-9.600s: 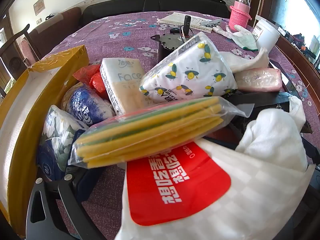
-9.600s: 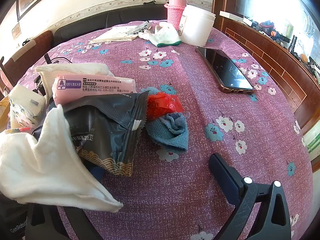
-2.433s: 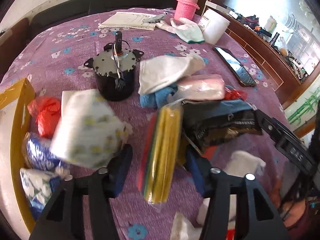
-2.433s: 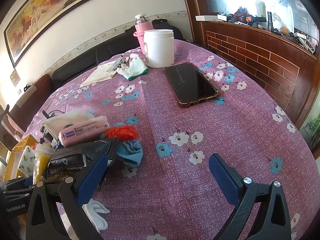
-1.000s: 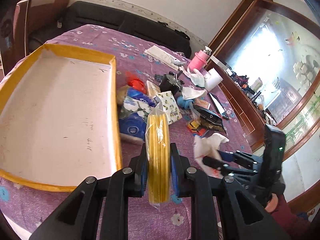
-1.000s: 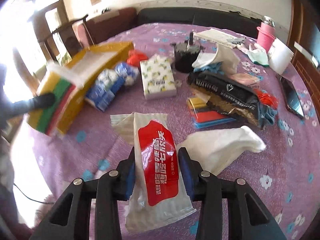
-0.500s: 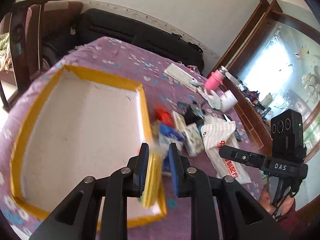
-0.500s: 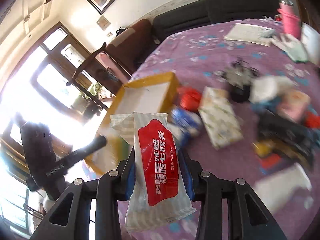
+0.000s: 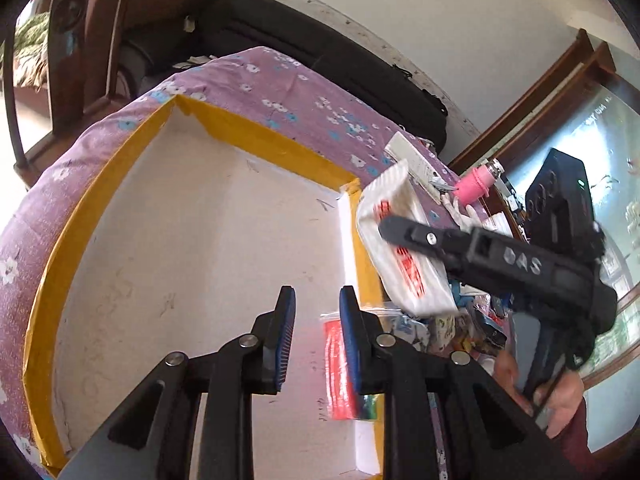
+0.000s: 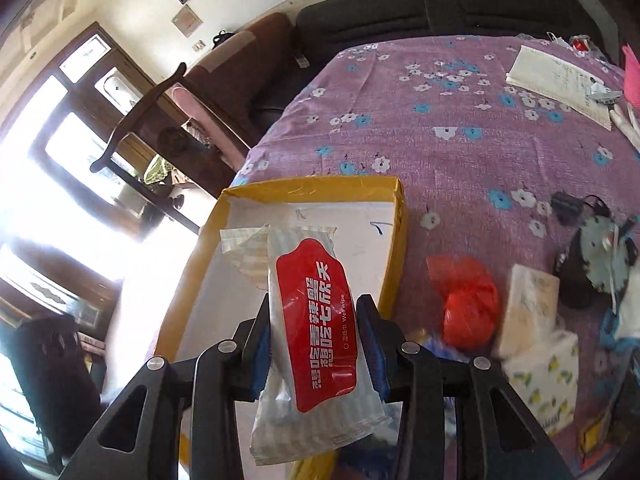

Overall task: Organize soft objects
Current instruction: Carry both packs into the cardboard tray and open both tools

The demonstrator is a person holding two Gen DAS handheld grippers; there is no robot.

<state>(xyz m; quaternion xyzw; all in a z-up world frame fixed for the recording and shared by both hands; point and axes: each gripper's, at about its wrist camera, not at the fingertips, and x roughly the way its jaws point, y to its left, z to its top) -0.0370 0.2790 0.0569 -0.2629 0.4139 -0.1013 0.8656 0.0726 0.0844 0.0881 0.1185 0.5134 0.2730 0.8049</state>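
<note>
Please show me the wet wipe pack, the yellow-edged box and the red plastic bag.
wet wipe pack [image 10: 316,320], right wrist view, red label.
yellow-edged box [image 9: 256,136], left wrist view, far rim.
red plastic bag [image 10: 468,304], right wrist view, middle.

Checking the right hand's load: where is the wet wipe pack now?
In the right wrist view, the wet wipe pack is clamped between the right tongs, held above the near end of the yellow-rimmed box.

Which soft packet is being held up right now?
The white wet-wipe packet with the red label, squeezed in the right gripper. The tissue packs lie on the table.
</note>
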